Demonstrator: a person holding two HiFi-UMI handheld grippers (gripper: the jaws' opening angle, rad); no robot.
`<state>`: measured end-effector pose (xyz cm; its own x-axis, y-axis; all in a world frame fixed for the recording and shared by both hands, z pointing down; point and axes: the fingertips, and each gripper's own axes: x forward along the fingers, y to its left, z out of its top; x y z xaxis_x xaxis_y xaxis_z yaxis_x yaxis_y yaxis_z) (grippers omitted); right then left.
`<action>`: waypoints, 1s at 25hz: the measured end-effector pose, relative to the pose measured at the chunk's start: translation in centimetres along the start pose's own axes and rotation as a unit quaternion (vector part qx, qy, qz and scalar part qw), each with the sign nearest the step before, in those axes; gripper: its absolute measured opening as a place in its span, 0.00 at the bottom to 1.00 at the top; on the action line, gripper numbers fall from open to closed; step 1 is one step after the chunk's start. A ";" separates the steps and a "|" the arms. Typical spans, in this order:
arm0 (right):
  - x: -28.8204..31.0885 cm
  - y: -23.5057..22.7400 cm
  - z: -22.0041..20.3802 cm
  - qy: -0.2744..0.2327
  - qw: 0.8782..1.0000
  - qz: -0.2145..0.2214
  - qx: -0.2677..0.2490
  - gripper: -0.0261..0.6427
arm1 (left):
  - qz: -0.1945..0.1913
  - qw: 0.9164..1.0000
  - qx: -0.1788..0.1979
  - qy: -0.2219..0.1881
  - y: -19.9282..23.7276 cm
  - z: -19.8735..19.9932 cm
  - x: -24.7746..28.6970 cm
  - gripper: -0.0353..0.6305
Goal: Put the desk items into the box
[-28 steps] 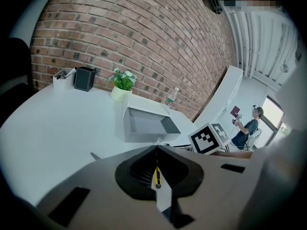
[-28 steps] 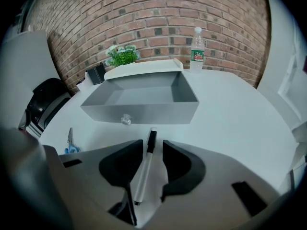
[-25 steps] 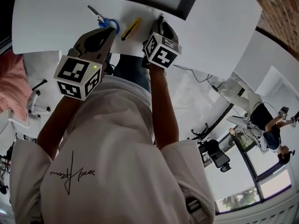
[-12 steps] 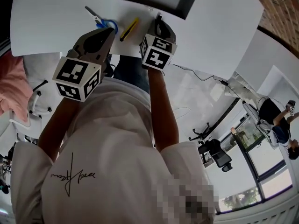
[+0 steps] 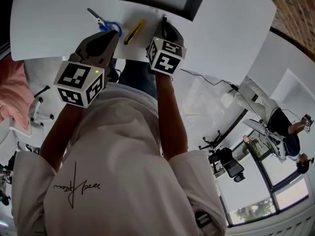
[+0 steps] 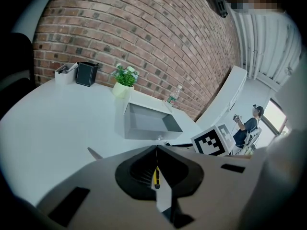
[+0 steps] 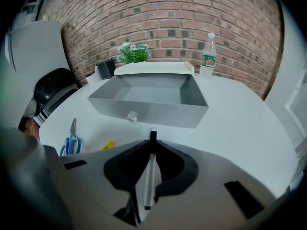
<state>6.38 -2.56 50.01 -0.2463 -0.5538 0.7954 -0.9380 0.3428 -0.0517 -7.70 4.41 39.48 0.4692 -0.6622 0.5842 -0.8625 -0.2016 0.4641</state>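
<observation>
**Pen.** A slim silver-white pen with a black cap [image 7: 149, 176] sits between the jaws of the right gripper [image 7: 152, 142]. It is just short of the near wall of the open grey rectangular box [image 7: 158, 113], cap end toward the box.
- The jaws have just been closing and now pinch the pen at the cap end.
- The barrel runs back along the jaw line, so the grip is lengthwise, probably because the pen lay pointing at the box.
- I cannot tell whether it is off the white round tabletop [image 7: 240, 123] yet.

**Step in hand (judged).** This looks like the pick-up of the pen, with the lift and the carry over the near wall not yet done. The trip is short, and since the box is open on top, a release from above should do.

**Left gripper** [image 6: 157, 148]. Its jaws are together with nothing clamped. It hangs to the near left of the box, apparently parked while the other gripper works. Through the gap behind its tips, a yellow utility cutter [image 5: 134, 31] shows on the tabletop below.

**Not yet boxed.** Both items lie near-left of the box: the cutter, and blue-handled scissors [image 7: 72, 140] farther left. A small clear object [image 7: 131, 116] lies close before the near wall; I cannot tell what it is.

**Behind the box.** A potted green plant [image 7: 133, 52] and a clear water bottle [image 7: 207, 56] stand there, likely fixtures rather than items to pack.
</observation>
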 end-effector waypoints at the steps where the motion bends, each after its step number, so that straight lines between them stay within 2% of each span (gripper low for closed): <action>1: 0.0 0.0 0.0 0.001 1.000 0.002 0.000 0.13 | 0.001 1.000 -0.001 0.000 0.0 0.0 0.0 0.06; 11: -0.6 0.8 -0.1 0.008 1.000 0.028 -0.008 0.13 | -0.001 1.000 -0.004 -0.005 0.1 0.3 0.0 0.06; 25: -2.8 1.5 -0.8 0.015 0.999 0.043 -0.020 0.13 | -0.010 1.000 -0.002 -0.009 0.0 1.0 0.3 0.06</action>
<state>5.87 0.13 48.22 -0.3171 -0.4984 0.8069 -0.9030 0.4187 -0.0962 -7.76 3.51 39.03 0.4836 -0.6710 0.5621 -0.8518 -0.2130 0.4786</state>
